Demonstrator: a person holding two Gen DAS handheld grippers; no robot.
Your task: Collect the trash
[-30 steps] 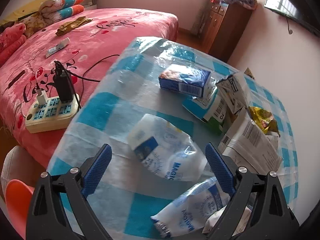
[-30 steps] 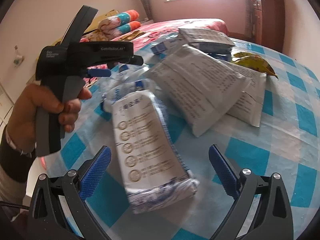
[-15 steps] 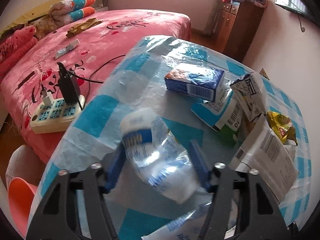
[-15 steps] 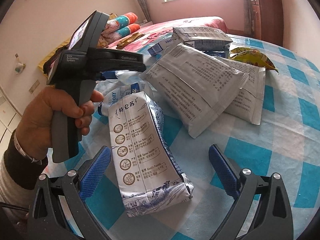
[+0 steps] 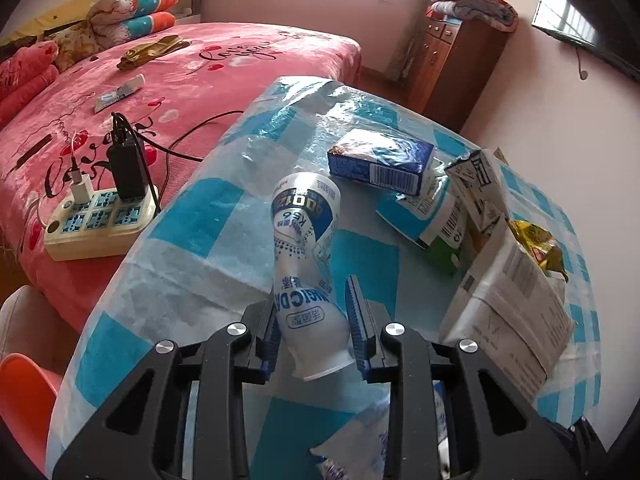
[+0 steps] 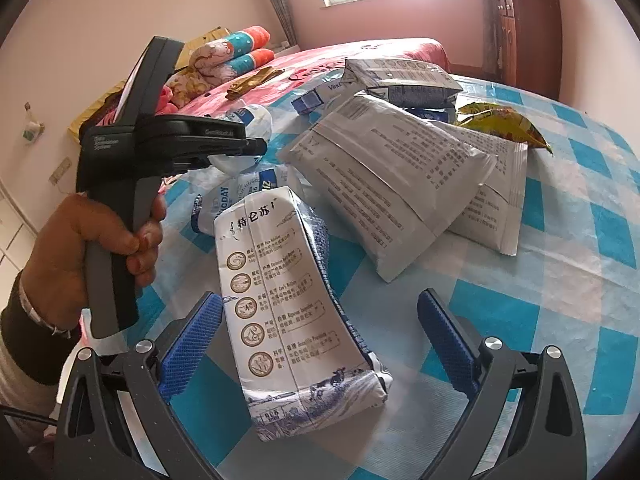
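Observation:
A crumpled white and blue drink pouch [image 5: 304, 216] stands up from the blue-checked table [image 5: 192, 216]. My left gripper [image 5: 312, 296] is closing on its lower end, with both blue pads pressing it. In the right wrist view a hand holds that left gripper [image 6: 256, 146], and the pouch [image 6: 256, 120] pokes out past its tip. My right gripper [image 6: 320, 300] stands open over a flattened white milk carton [image 6: 280, 300] that lies between its fingers, untouched. A second pouch [image 6: 228, 200] lies just beyond the carton.
More trash lies on the table: a blue box [image 5: 380, 160], white printed bags [image 6: 384, 176], a grey carton [image 6: 400, 76] and a yellow wrapper [image 6: 504, 124]. A power strip [image 5: 100, 220] sits on the pink bed to the left. An orange stool [image 5: 24, 400] stands below the table edge.
My left gripper went from wide open to shut on the pouch, which now stands tilted up off the table. The right gripper and the milk carton stayed put.

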